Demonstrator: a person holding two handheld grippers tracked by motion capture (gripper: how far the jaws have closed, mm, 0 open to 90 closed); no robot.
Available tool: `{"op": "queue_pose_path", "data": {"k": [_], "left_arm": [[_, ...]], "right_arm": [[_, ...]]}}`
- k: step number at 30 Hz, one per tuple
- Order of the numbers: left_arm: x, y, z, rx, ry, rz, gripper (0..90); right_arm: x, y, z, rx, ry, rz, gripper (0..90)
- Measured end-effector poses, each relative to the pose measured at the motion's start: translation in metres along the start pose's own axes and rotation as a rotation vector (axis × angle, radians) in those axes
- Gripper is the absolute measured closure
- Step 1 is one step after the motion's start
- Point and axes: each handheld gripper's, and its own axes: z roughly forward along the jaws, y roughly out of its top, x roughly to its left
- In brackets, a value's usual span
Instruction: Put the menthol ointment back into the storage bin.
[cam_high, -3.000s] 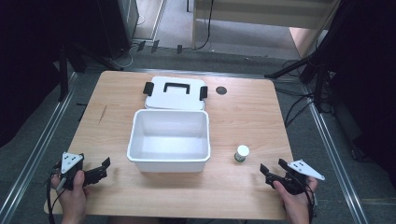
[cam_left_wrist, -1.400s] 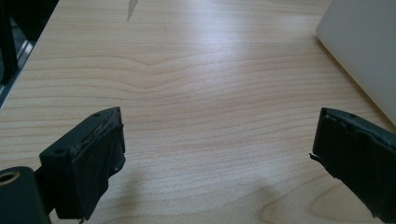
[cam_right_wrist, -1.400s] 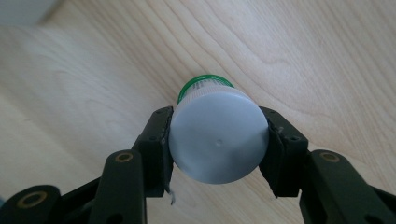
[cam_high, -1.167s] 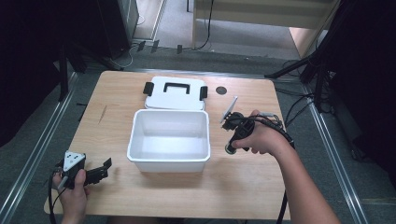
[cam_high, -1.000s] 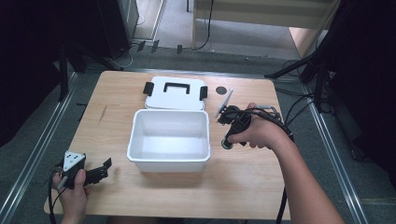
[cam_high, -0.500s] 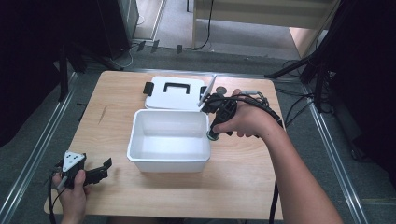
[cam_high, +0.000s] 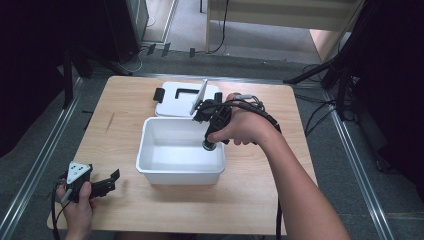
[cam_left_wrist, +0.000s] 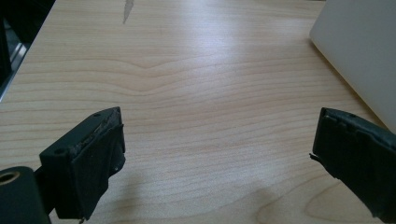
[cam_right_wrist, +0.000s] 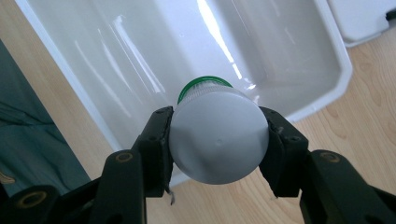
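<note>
A small white bottle (cam_right_wrist: 217, 140) with a green cap (cam_right_wrist: 204, 84) is clamped between the jaws of my right gripper (cam_right_wrist: 217, 135), cap pointing away from the camera. In the high view the right gripper (cam_high: 209, 139) holds this bottle (cam_high: 206, 146) tilted down over the right side of the open white bin (cam_high: 150, 165). The bin's inside (cam_right_wrist: 140, 70) looks bare. My left gripper (cam_high: 109, 182) rests near the table's front left corner. Its jaws stand wide open over bare wood (cam_left_wrist: 219, 140), with nothing between them.
The bin's white lid (cam_high: 175, 102) with black latches lies flat behind the bin; a corner of the lid (cam_right_wrist: 369, 18) shows in the right gripper view. The bin's wall (cam_left_wrist: 359, 42) stands to the right of the left gripper. A wooden table (cam_high: 115, 120) carries everything, with metal rails along both sides.
The right gripper took the bottle from the table right of the bin and carried it left and forward over the bin's right side. The left gripper stayed put.
</note>
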Motion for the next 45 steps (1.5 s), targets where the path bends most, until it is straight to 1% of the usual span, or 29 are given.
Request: {"op": "queue_pose_path", "data": {"k": [3,6,7,8,10,11,12,13,15,17,18,19,21,22,24,25,26,27,28,31,33,34,35,38,39,40,43,44,45], "left_arm": [[0.000,0.000,0.000,0.000,-0.001,0.000,3.2],[0.000,0.000,0.000,0.000,-0.001,-0.001,3.2],[0.000,0.000,0.000,0.000,-0.001,-0.001,3.2],[0.000,0.000,0.000,0.002,-0.002,0.000,3.2],[0.000,0.000,0.000,0.002,-0.001,-0.001,3.2],[0.000,0.000,0.000,0.005,-0.001,-0.002,3.2],[0.000,0.000,0.000,0.005,-0.001,-0.002,3.2],[0.000,0.000,0.001,0.008,0.000,-0.003,3.2],[0.000,0.000,0.001,0.009,0.000,-0.003,3.2],[0.000,0.000,0.001,0.009,0.000,-0.002,3.2],[0.000,0.000,0.001,0.009,0.000,-0.002,3.2],[0.000,0.000,0.001,0.010,-0.001,-0.002,3.2],[0.000,0.001,0.001,0.012,-0.001,-0.002,3.2],[0.000,0.000,0.001,0.010,-0.001,0.000,3.2],[0.000,0.000,0.001,0.010,-0.001,0.001,3.2],[0.000,0.000,0.001,0.011,-0.001,0.000,3.2],[0.000,0.000,0.001,0.011,-0.003,-0.002,3.2],[0.000,0.000,0.001,0.011,-0.003,-0.002,3.2],[0.000,0.001,0.001,0.012,-0.004,-0.001,3.2],[0.000,0.001,0.001,0.016,-0.004,0.002,3.3],[-0.001,0.001,0.001,0.015,0.001,0.008,3.3],[-0.001,0.001,0.002,0.014,0.000,0.013,3.2],[-0.001,0.001,0.001,0.016,0.002,0.016,3.3],[-0.001,0.000,0.001,0.013,0.001,0.011,3.3],[-0.001,0.000,0.001,0.013,0.001,0.011,3.3],[-0.001,0.001,0.001,0.013,0.002,0.008,3.3],[-0.001,0.001,0.002,0.014,-0.001,0.012,3.3],[-0.001,0.001,0.002,0.014,-0.001,0.012,3.3],[-0.001,0.001,0.002,0.014,-0.001,0.013,3.3]], "right_arm": [[0.002,0.006,0.008,0.002,0.007,-0.002,51.4],[0.002,0.011,0.021,0.008,0.019,-0.019,51.3],[0.002,0.011,0.021,0.008,0.019,-0.019,51.3],[0.003,0.014,0.030,0.010,0.023,-0.022,51.3],[0.004,0.015,0.034,0.011,0.025,-0.028,51.3],[0.006,0.018,0.045,0.020,0.029,-0.032,51.3],[0.006,0.018,0.045,0.020,0.029,-0.032,51.3],[0.007,0.021,0.054,0.026,0.025,-0.044,51.3],[0.008,0.024,0.064,0.034,0.025,-0.056,51.3],[0.010,0.028,0.072,0.042,0.032,-0.063,51.3],[0.010,0.028,0.072,0.042,0.032,-0.063,51.3],[0.012,0.031,0.081,0.053,0.029,-0.069,51.2],[0.013,0.033,0.084,0.056,0.026,-0.076,51.2],[0.015,0.037,0.094,0.077,0.003,-0.081,51.3],[0.016,0.039,0.101,0.099,-0.012,-0.091,51.2],[0.016,0.039,0.101,0.099,-0.012,-0.091,51.2],[0.018,0.041,0.109,0.119,-0.024,-0.100,51.9],[0.018,0.042,0.111,0.124,-0.024,-0.102,53.0],[0.018,0.043,0.112,0.122,-0.011,-0.097,54.4],[0.017,0.043,0.112,0.109,-0.011,-0.086,55.1],[0.016,0.043,0.113,0.112,-0.008,-0.083,53.0],[0.015,0.041,0.113,0.105,-0.002,-0.089,51.3],[0.016,0.041,0.112,0.102,0.001,-0.082,50.4],[0.014,0.038,0.106,0.066,0.011,-0.070,47.5],[0.014,0.038,0.106,0.066,0.011,-0.070,47.5],[0.012,0.035,0.098,0.026,0.015,-0.060,43.2],[0.009,0.030,0.085,-0.030,0.011,-0.038,39.0],[0.009,0.030,0.085,-0.030,0.011,-0.038,39.0],[0.007,0.025,0.076,-0.074,0.008,-0.030,36.9]]}}
